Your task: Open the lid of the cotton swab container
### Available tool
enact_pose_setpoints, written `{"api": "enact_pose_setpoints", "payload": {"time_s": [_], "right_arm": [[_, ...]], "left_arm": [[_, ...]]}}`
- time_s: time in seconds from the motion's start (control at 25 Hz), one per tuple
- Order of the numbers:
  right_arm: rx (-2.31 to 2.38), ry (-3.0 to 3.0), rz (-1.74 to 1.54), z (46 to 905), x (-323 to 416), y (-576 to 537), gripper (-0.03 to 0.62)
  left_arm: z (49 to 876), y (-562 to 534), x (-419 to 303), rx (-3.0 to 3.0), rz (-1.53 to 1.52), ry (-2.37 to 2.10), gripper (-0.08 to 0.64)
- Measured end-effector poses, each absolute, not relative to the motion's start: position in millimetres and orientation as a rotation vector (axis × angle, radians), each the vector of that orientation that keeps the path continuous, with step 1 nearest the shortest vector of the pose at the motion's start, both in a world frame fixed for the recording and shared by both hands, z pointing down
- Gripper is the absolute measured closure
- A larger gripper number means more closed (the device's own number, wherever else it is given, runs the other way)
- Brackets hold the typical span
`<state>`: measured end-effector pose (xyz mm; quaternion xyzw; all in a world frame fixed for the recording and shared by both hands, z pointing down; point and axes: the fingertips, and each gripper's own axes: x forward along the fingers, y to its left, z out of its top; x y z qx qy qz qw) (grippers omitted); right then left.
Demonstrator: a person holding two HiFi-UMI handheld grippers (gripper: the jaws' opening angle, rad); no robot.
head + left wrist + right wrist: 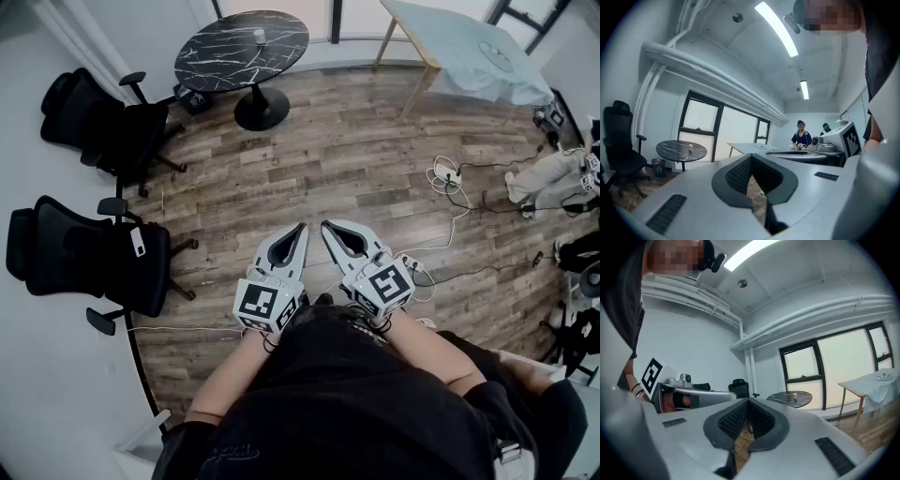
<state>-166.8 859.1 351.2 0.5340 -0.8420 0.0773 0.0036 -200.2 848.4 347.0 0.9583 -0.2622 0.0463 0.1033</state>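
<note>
A small white container (260, 37) stands on the round black marble table (225, 56) far ahead across the room. It also shows as a tiny white container (690, 148) in the left gripper view and as a small container (795, 394) in the right gripper view. Both grippers are held close to my body over the wooden floor, far from the table. My left gripper (302, 228) (751, 157) is shut with nothing between its jaws. My right gripper (325, 225) (747, 402) is beside it, also shut and empty, and points level.
Two black office chairs (89, 253) (98, 117) stand at the left wall. A wooden table with a pale cloth (469, 47) is at the back right. Cables and a power strip (448, 178) lie on the floor at the right. Two people (801, 136) stand in the distance.
</note>
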Motion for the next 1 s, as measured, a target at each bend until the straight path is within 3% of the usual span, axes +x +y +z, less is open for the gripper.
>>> {"api": "enact_pose_setpoints", "payload": {"time_s": [1.0], "right_arm": [[1.67, -2.645, 0.28, 361, -190, 791, 0.572]], "left_arm": [[357, 780, -220, 2.823, 0.152, -0.733, 0.554]]}}
